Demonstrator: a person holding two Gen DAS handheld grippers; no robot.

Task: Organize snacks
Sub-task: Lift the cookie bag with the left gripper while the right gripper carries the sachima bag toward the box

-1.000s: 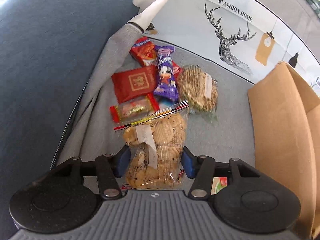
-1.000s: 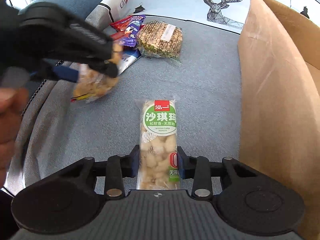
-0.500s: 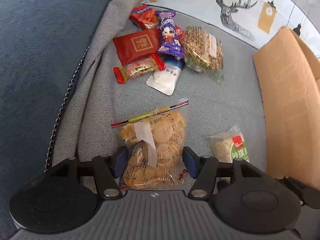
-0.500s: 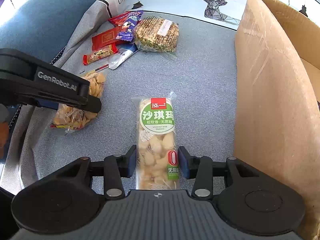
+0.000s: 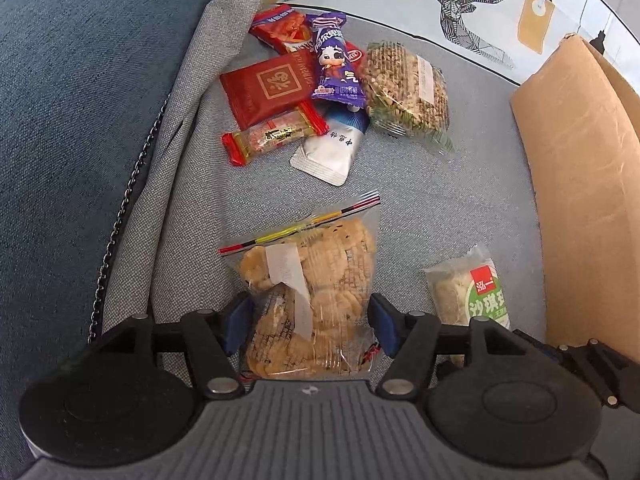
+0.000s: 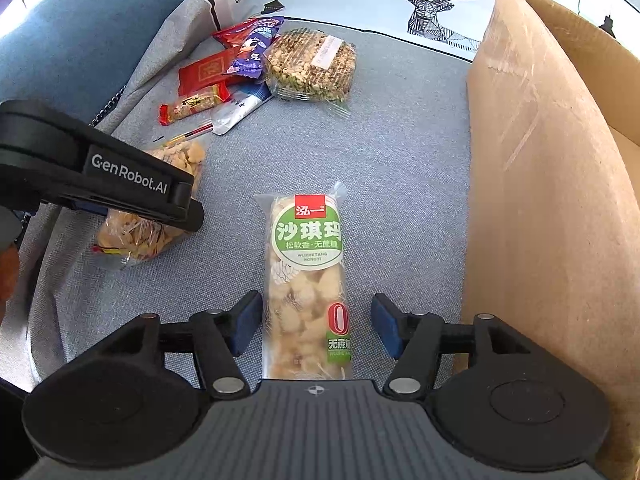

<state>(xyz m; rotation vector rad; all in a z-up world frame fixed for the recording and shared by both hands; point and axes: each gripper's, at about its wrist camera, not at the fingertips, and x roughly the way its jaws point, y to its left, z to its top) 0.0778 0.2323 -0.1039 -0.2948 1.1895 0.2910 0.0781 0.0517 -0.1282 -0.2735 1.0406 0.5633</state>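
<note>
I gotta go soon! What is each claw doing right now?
Left claw: just opening, pads off the cookie bag between them.
Right claw: just opened, has let go of the green-label snack bar.

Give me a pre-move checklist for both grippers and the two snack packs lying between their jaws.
1. Right gripper clear of the long green-labelled puffed-rice pack: ok, jaws have just been opening, gaps on both sides.
2. Left gripper clear of the clear zip bag of golden crackers: cannot tell, jaws have just been opening, pads close to the bag.
3. Both packs resting on the grey cushion: ok.
4. Brown cardboard box beside the rice pack: ok.
5. Box interior free: cannot tell.
</note>
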